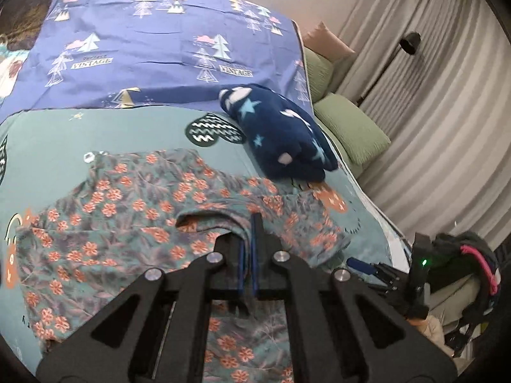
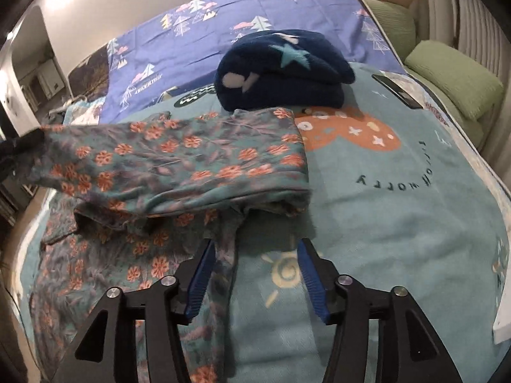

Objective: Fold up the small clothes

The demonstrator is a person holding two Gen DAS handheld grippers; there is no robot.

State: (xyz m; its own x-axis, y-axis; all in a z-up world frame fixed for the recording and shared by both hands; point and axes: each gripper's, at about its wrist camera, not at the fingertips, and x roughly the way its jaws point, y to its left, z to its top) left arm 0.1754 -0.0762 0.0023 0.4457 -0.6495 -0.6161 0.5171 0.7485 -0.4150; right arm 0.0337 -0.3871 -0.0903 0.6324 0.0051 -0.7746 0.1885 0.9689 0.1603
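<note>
Floral garment [image 1: 134, 210] pinched in left jaws, strip between right jaws

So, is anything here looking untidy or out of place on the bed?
Yes. The floral garment is only half folded: one edge is lifted by the left hand-held gripper, and a loose strip hangs between the open right hand-held gripper jaws. The navy star blanket looks neatly folded.

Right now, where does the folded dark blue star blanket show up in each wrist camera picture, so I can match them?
Left wrist view: the dark blue star blanket sits right of centre, beyond the floral garment.
Right wrist view: the blanket sits upper centre, just behind the garment's raised fold.
Shared landmark: the purple tree-print sheet behind it in both.
</note>
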